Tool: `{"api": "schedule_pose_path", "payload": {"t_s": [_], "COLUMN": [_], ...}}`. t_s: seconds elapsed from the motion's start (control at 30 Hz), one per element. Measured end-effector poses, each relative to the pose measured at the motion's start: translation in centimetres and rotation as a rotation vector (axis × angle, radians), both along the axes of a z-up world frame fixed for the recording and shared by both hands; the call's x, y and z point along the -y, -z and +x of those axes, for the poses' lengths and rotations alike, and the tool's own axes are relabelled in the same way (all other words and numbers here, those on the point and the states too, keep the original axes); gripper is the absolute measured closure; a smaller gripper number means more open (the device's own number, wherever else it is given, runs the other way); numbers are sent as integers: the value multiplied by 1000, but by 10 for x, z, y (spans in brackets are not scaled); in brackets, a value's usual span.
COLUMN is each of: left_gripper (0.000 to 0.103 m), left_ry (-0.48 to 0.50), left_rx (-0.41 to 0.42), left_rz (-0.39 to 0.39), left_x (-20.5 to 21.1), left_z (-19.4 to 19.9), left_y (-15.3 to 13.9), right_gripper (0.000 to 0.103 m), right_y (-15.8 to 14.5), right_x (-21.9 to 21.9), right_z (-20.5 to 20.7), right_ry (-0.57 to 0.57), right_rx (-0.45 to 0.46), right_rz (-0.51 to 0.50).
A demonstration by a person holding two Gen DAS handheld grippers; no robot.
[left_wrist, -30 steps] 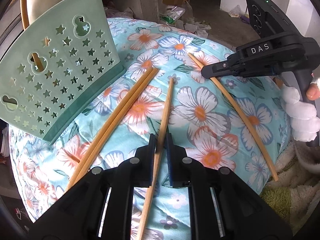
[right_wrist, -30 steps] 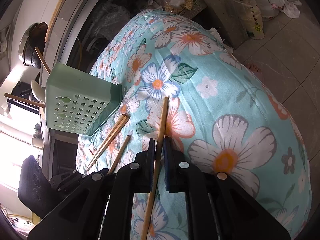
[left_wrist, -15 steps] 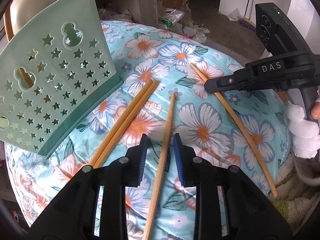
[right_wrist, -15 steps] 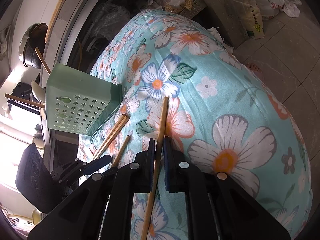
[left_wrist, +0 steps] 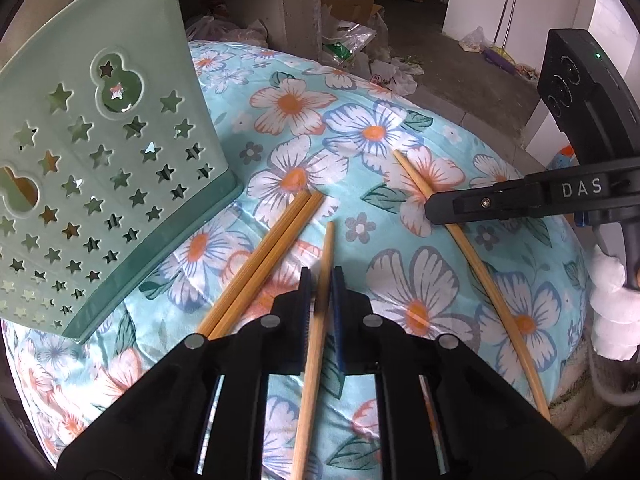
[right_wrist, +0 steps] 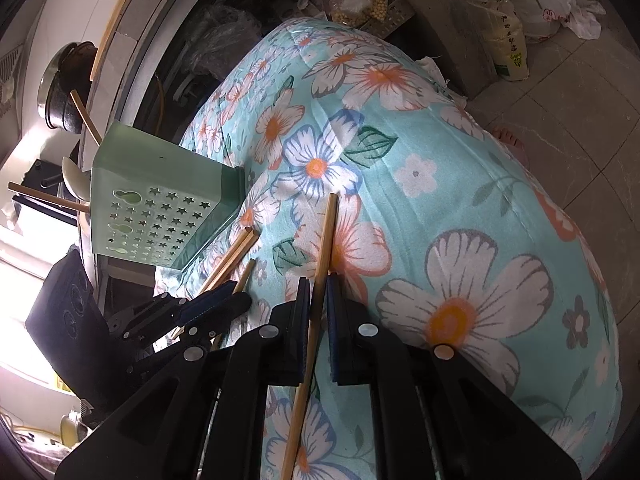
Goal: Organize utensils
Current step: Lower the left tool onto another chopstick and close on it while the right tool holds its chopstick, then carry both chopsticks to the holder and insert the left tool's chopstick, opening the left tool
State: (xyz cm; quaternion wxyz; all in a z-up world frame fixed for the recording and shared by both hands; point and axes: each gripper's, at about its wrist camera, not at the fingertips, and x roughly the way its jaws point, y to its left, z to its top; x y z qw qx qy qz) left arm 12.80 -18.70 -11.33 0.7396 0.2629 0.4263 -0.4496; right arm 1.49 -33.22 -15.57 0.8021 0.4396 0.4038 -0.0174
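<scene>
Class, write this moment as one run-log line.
left gripper: shut on middle chopstick | right gripper: shut on long chopstick | chopstick pair: on cloth | green holder: tilted

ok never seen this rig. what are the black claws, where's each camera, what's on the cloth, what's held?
No robot: a person holds two handheld grippers, each with a fisheye camera looking along its fingers. The left view shows the left gripper closed around a single chopstick. The right view shows the right gripper clamped on another chopstick. On the floral cloth lie a pair of chopsticks beside a green star-holed utensil holder.
</scene>
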Motion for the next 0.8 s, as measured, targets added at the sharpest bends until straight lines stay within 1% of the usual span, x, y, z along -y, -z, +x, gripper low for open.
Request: {"api": "schedule_pose_path", "payload": {"t_s": [0.17,0.43,0.63,0.7,0.8], "left_gripper": [96,95,95,97,97], "left_ry": [-13,-12,-17,-31,-49], "left_rx": [-8,-4,-6,-7,-1], "left_rz": [10,27,22,11,-8], "left_x": [-9,-9,-2,-4,-5], "left_z": [-3,-2,3,3,5], "left_y": [-1,0,2,1,-2], "right_gripper": [94,91,93,93,95], "right_y": [-6,-13,-17,-17,-23], "right_x": [-7,-12,-17,-16,-10], "right_z": [2,21,30,30,26], "right_ry": [-12,-53,-37,-24,-2], "right_rx": [-26,-85,-86,-80,-46], "right_rz": [-45,-127,-195,-182,-129]}}
